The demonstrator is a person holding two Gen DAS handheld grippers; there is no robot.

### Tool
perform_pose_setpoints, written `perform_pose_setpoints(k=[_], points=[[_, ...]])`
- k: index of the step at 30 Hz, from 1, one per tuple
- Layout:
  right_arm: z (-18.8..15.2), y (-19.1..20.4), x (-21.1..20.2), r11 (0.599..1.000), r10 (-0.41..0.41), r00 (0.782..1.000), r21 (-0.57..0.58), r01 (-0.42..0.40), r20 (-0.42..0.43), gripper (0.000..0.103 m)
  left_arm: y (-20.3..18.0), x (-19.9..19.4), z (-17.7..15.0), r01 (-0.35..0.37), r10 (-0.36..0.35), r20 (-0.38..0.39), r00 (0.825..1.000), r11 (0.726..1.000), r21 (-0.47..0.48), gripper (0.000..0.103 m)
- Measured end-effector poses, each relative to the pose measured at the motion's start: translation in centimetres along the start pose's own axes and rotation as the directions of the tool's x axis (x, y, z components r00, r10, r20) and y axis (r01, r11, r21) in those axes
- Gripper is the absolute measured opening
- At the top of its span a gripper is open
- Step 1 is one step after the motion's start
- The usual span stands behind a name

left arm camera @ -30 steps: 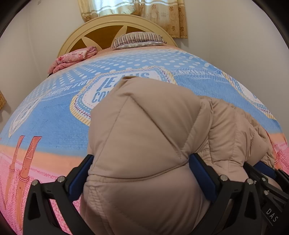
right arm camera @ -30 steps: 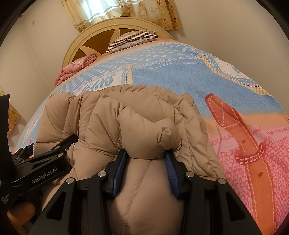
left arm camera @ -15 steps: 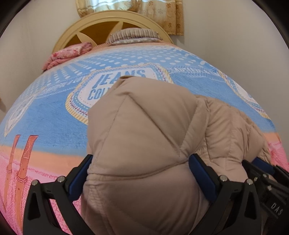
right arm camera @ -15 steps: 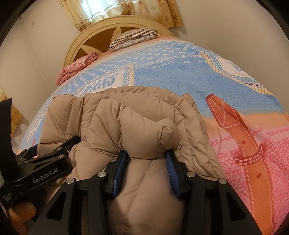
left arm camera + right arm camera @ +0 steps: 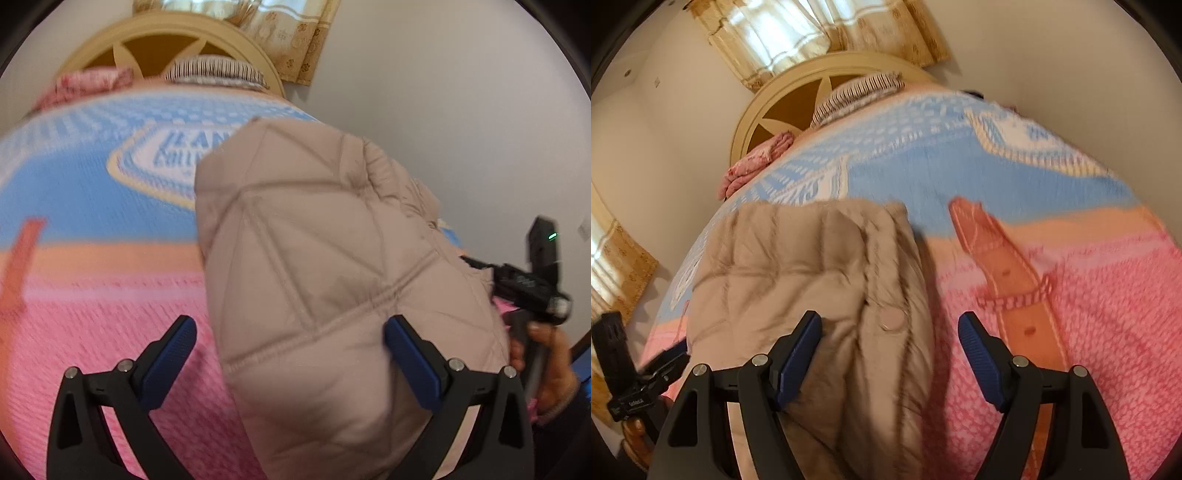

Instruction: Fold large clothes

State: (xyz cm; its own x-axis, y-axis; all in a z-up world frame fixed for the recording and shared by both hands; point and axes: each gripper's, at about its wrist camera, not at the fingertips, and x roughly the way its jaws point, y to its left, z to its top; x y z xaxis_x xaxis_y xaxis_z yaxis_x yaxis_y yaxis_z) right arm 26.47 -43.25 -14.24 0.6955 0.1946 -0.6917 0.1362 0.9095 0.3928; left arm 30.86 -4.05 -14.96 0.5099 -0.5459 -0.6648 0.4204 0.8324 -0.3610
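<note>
A beige quilted puffer jacket (image 5: 314, 258) lies bunched in a folded heap on the patterned bedspread (image 5: 74, 206). My left gripper (image 5: 291, 350) is open over its near edge: the left pad stands clear of the fabric and the right finger (image 5: 410, 354) rests against it. In the right wrist view the jacket (image 5: 798, 266) lies left of centre. The jaws of my right gripper (image 5: 890, 350) are opening, with only the jacket's snap-button edge between them and the right pad over bare bedspread (image 5: 1089, 295). Each view shows the other hand-held gripper at its side.
A rounded wooden headboard (image 5: 783, 110) closes the far end of the bed, with a striped pillow (image 5: 860, 92) and a folded pink blanket (image 5: 757, 158) before it. Curtains (image 5: 812, 33) hang behind. A plain wall (image 5: 461, 110) runs along the bed's right side.
Both grippers let go of the jacket and spread their jaws. They drew apart sideways, so the jacket now sits right of centre in the left view and left of centre in the right view.
</note>
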Motion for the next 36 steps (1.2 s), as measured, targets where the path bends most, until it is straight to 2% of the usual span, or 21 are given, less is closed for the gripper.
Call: perform_pose_setpoints(k=[2, 4, 7, 10, 12, 13, 14, 17, 19, 22, 26, 32, 36], points=[[-0.2, -1.0, 0.7, 0.997, 0.065, 0.997, 0.048, -0.064, -0.036, 0.076, 1.0, 0.6, 0.0, 0.074, -0.075, -0.011, 0.997, 0.995, -0.069, 0.103], [-0.4, -1.8, 1.5, 0.988, 0.124, 0.990, 0.098, -0.117, -0.063, 0.076, 1.4, 1.4, 0.1, 0.116, -0.119, -0.022, 0.993, 0.987, -0.110, 0.103], [-0.7, -2.3, 2.4, 0.967, 0.228, 0.970, 0.131, -0.217, -0.080, 0.076, 1.3, 2.0, 0.1, 0.141, -0.145, -0.019, 0.989, 0.983, -0.117, 0.103], [-1.2, -2.4, 3.1, 0.953, 0.284, 0.955, 0.135, -0.271, -0.087, 0.075, 1.1, 2.2, 0.2, 0.155, -0.158, -0.022, 0.987, 0.981, -0.118, 0.103], [-1.4, -2.0, 3.6, 0.942, 0.323, 0.941, 0.131, -0.309, -0.104, 0.065, 1.1, 2.5, 0.3, 0.159, -0.164, -0.030, 0.986, 0.980, -0.121, 0.103], [-1.5, -1.9, 3.7, 0.941, 0.327, 0.939, 0.131, -0.313, -0.107, 0.064, 0.8, 2.5, 0.3, 0.167, -0.171, -0.032, 0.985, 0.979, -0.118, 0.101], [-1.6, -1.7, 3.8, 0.936, 0.341, 0.933, 0.134, -0.326, -0.115, 0.057, 0.5, 2.5, 0.4, 0.177, -0.181, -0.030, 0.983, 0.979, -0.106, 0.097], [-2.0, -1.1, 3.1, 0.932, 0.351, 0.931, 0.137, -0.337, -0.102, 0.042, -0.9, 1.5, 0.4, 0.127, -0.128, -0.019, 0.992, 0.991, -0.035, 0.077], [-2.6, -0.1, 2.1, 0.935, 0.344, 0.936, 0.116, -0.335, -0.079, 0.035, -1.7, 0.4, 0.3, 0.092, -0.092, -0.005, 0.996, 0.996, -0.002, 0.057], [-3.4, 0.9, 0.5, 0.934, 0.347, 0.936, 0.105, -0.341, -0.051, 0.029, -2.4, -1.5, 0.0, 0.070, -0.070, 0.020, 0.997, 0.997, 0.024, 0.044], [-4.2, 2.7, -1.2, 0.925, 0.373, 0.927, 0.085, -0.370, -0.028, 0.026, -3.5, -5.0, -1.0, -0.009, 0.001, 0.081, 0.997, 0.995, 0.100, 0.041], [-5.4, 6.8, -1.6, 0.903, 0.429, 0.903, 0.051, -0.427, -0.029, 0.025, -3.3, -10.1, -1.9, -0.106, 0.089, 0.149, 0.985, 0.989, 0.107, 0.039], [-5.7, 10.6, -1.2, 0.875, 0.485, 0.873, 0.024, -0.484, -0.045, 0.024, -1.9, -13.4, -2.3, -0.175, 0.158, 0.176, 0.972, 0.980, 0.089, 0.039]])
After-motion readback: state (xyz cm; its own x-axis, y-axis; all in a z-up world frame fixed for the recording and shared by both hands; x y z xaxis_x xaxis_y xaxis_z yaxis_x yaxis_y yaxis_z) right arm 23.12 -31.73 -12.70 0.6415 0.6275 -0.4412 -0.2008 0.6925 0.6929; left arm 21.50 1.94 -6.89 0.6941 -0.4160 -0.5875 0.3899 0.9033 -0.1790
